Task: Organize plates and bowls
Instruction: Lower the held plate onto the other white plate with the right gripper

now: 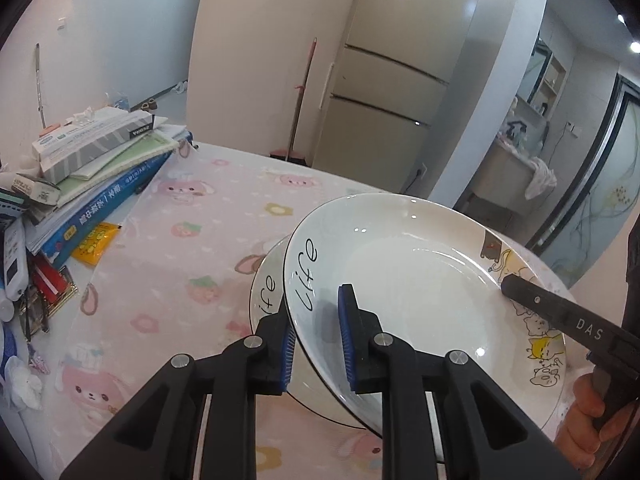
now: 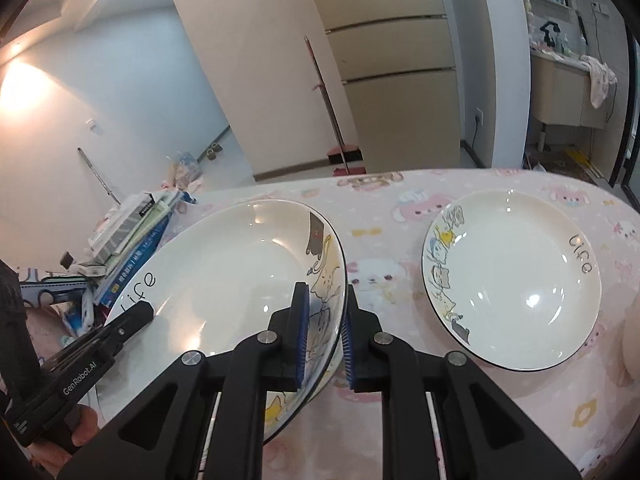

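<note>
A: Left gripper (image 1: 316,344): what are the fingers doing?

B: They are clenched on the rim of the upper plate (image 1: 420,280), at the edge lettered "life". One blue-padded finger lies inside the dish, the other under the rim.

A: Right gripper (image 2: 325,342)?

B: It grips the same plate on the opposite rim, over the cartoon animal print, one finger inside and one outside. The plate is held tilted between the two grippers.

A: Location of the plate?

B: Directly above a second plate (image 1: 266,288) with the same lettering, which shows beneath it on the left side. Whether the two touch, I cannot tell.

A: Other dishes?

B: A third plate (image 2: 516,280) lies flat on the pink cartoon-print worktop (image 2: 392,280), well apart, on the right.

A: Remaining items?

B: A stack of books (image 1: 100,176) at the left end of the worktop. A fridge (image 1: 396,92) stands behind, with a broom (image 1: 300,100) leaning beside it.
</note>
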The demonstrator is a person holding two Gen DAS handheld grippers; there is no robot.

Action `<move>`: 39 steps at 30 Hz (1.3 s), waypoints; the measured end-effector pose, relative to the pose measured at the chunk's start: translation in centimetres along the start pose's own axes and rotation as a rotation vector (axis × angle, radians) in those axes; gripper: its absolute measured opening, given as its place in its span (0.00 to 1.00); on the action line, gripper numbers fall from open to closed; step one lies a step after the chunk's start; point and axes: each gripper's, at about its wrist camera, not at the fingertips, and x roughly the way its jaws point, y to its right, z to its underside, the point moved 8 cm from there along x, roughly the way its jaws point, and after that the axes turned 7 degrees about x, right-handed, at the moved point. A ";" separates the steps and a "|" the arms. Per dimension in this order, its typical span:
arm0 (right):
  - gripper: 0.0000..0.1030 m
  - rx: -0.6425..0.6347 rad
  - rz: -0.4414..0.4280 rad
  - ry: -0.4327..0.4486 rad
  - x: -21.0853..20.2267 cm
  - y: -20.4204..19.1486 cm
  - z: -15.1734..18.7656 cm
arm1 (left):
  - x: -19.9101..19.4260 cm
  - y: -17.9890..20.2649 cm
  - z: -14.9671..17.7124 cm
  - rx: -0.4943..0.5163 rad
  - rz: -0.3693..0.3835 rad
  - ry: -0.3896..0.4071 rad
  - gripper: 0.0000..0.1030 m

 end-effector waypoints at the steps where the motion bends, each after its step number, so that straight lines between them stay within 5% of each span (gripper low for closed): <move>1: 0.14 -0.002 0.005 -0.007 0.3 0.2 0.1 | 0.4 0.0 0.2 -0.002 0.006 -0.012 0.19; 14: 0.14 -0.010 0.062 -0.091 2.5 1.2 1.5 | 3.6 -0.6 2.3 -0.030 0.032 -0.118 0.19; 39: 0.13 0.037 0.062 -0.170 3.8 2.2 2.2 | 4.3 -0.4 3.2 0.023 -0.011 -0.175 0.22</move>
